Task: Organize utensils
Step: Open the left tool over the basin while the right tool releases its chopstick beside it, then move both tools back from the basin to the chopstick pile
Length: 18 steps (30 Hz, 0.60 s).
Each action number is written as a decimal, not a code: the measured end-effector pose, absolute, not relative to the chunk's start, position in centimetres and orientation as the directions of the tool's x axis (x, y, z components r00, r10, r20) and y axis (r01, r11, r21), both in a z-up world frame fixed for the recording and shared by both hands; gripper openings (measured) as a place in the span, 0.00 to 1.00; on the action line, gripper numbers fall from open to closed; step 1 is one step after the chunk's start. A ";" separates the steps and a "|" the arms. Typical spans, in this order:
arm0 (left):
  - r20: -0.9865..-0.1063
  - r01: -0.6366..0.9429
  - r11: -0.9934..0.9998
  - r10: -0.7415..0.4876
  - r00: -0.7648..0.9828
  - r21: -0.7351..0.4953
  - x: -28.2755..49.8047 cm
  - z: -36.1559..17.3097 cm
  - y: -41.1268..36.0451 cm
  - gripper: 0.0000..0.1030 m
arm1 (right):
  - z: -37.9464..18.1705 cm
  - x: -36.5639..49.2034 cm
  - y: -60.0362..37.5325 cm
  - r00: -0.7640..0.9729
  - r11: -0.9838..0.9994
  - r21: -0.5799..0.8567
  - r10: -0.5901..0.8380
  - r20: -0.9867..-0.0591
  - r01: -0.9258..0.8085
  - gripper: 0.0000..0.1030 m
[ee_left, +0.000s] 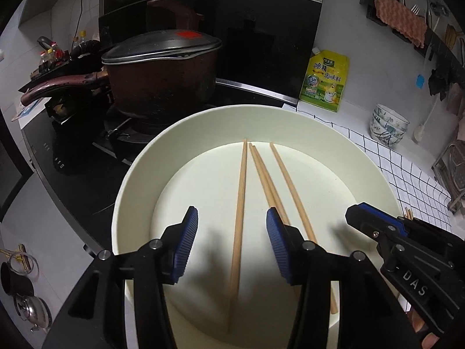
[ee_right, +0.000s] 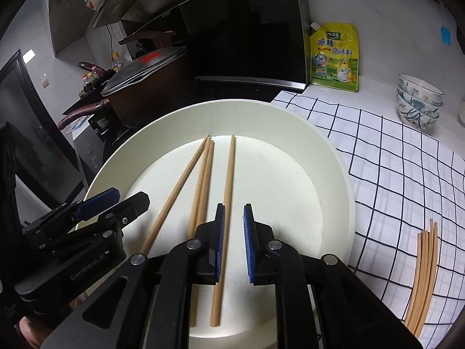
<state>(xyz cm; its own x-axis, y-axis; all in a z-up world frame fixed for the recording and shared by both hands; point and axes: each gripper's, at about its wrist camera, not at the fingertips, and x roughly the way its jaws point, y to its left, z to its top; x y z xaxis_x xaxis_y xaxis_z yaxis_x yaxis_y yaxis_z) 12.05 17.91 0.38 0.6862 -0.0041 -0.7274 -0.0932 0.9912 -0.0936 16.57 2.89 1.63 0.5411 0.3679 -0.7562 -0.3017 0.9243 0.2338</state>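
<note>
Several wooden chopsticks (ee_left: 240,192) lie in a cream plate (ee_left: 136,174), also seen in the right wrist view (ee_right: 228,174) on the plate (ee_right: 334,180). My left gripper (ee_left: 232,218) is open above the plate, its blue pads (ee_left: 189,232) either side of one chopstick without touching it. My right gripper (ee_right: 234,212) is open by a narrow gap and empty, just right of the rightmost chopstick. It shows at the right in the left wrist view (ee_left: 375,218). Another bundle of chopsticks (ee_right: 421,264) lies on the checked cloth to the right.
A lidded brown pot (ee_left: 162,78) sits on the stove behind the plate. A yellow seasoning pouch (ee_left: 325,81) leans on the wall. Stacked patterned bowls (ee_right: 418,101) stand at the back right on the checked cloth (ee_right: 392,160).
</note>
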 end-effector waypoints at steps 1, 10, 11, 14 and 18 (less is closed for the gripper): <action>-0.725 -0.093 0.991 -0.003 0.689 -0.093 11.8 0.5 17.9 0.48 | 1.7 16.4 2.8 0.542 0.924 0.235 0.369 -0.755 -0.301 0.12; -0.713 -0.095 0.990 -0.007 0.701 -0.104 10.2 1.2 17.8 0.57 | 2.9 14.6 1.9 0.569 0.929 0.236 0.361 -0.739 -0.284 0.12; -0.712 -0.095 0.990 -0.009 0.703 -0.106 10.0 1.3 17.7 0.59 | 3.0 14.4 1.8 0.572 0.930 0.235 0.359 -0.737 -0.282 0.12; -0.707 -0.087 0.990 -0.020 0.707 -0.115 9.3 1.6 17.2 0.62 | 3.4 13.5 1.2 0.584 0.935 0.228 0.348 -0.733 -0.272 0.13; -0.702 -0.067 0.991 -0.037 0.712 -0.119 8.4 2.0 16.2 0.64 | 3.9 12.3 0.0 0.605 0.943 0.219 0.330 -0.725 -0.252 0.18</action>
<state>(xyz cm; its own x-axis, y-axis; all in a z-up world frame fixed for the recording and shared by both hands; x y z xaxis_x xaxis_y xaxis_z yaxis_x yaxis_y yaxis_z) 8.44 16.24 2.03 0.7116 -0.0366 -0.7016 -0.0665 0.9906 -0.1192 12.29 -0.02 3.87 0.6047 0.3300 -0.7249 -0.2520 0.9426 0.2189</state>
